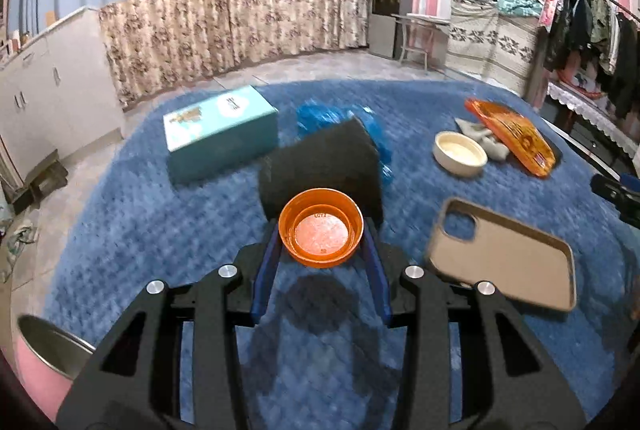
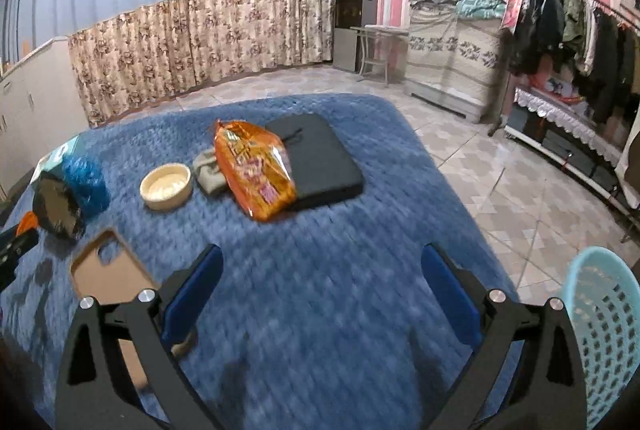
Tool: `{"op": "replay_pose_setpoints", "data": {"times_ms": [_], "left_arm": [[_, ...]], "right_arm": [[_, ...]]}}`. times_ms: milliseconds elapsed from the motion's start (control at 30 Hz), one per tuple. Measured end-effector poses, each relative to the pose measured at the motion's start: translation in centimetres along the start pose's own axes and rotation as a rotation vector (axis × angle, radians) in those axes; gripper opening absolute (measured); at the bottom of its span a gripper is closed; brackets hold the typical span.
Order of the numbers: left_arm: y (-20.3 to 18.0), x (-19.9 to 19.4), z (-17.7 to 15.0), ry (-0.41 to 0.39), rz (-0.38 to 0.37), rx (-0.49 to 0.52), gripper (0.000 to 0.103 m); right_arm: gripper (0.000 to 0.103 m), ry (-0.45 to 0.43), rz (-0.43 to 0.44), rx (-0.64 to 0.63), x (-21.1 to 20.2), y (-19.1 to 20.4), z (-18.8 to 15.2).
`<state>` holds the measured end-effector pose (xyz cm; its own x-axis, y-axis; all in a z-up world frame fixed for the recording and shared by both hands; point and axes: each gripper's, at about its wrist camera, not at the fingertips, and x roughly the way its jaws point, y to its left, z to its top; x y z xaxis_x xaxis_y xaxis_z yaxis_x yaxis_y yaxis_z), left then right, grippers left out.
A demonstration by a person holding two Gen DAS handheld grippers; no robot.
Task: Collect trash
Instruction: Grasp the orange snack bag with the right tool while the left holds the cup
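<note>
My left gripper (image 1: 321,238) is shut on an orange plastic lid (image 1: 321,232), lifted a little above the blue blanket (image 1: 120,214), its shadow below it. In the right wrist view that lid (image 2: 27,221) peeks in at the far left edge. My right gripper (image 2: 320,270) stands open over bare blanket (image 2: 320,310) with nothing between its blue pads. An orange snack wrapper (image 2: 256,174) lies ahead of it, partly on a black pouch (image 2: 320,158); the same wrapper (image 1: 516,138) shows at the right in the left wrist view. A crumpled blue plastic bag (image 1: 320,116) lies behind a black pad (image 1: 320,170).
A teal box (image 1: 220,134), a cream bowl (image 1: 460,153), a grey rag (image 2: 208,170) and a tan phone case (image 1: 504,254) lie on the blanket. A light blue mesh basket (image 2: 604,330) stands at the lower right, a pink metal-lined bin (image 1: 44,354) at the lower left.
</note>
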<state>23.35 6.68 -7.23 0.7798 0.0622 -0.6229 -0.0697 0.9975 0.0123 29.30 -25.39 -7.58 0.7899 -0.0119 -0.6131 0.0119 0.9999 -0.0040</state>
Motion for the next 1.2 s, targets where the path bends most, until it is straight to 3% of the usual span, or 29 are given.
{"op": "replay_pose_setpoints", "data": {"times_ms": [133,233,333,400,467,500,567,867,1200], "left_arm": [[0.7,0.4,0.4,-0.006,0.015,-0.008,0.039],[1.0,0.7,0.4,0.002,0.023,-0.019,0.039],[1.0,0.9,0.4,0.003,0.024,-0.023,0.039],[0.9,0.9,0.4,-0.004,0.028,-0.018,0.039],[0.8,1.0,0.4,-0.004,0.03,-0.013,0.039],[0.7,1.0,0.4,-0.004,0.032,-0.01,0.039],[0.6,1.0,0.4,-0.002,0.035,-0.009,0.039],[-0.7,-0.5,0.5,-0.024,0.017,0.006,0.039],[-6.1,-3.6,1.2,-0.059,-0.092,0.053,0.039]], "right_arm": [[0.095,0.025,0.011,-0.038,2.8,1.0,1.3],[0.079,0.05,0.018,-0.068,4.9,1.8,2.2],[0.075,0.072,0.031,-0.083,6.3,2.4,2.6],[0.062,0.087,0.039,-0.093,7.1,2.6,2.9],[0.037,0.105,0.047,-0.102,7.7,2.9,2.9],[0.035,0.1,0.043,-0.11,7.7,3.0,2.9],[0.016,0.081,0.067,-0.13,7.2,3.1,2.6],[0.007,-0.036,0.111,-0.078,0.7,0.6,2.2],[0.007,-0.071,0.083,0.091,-8.1,-7.4,-0.6]]}}
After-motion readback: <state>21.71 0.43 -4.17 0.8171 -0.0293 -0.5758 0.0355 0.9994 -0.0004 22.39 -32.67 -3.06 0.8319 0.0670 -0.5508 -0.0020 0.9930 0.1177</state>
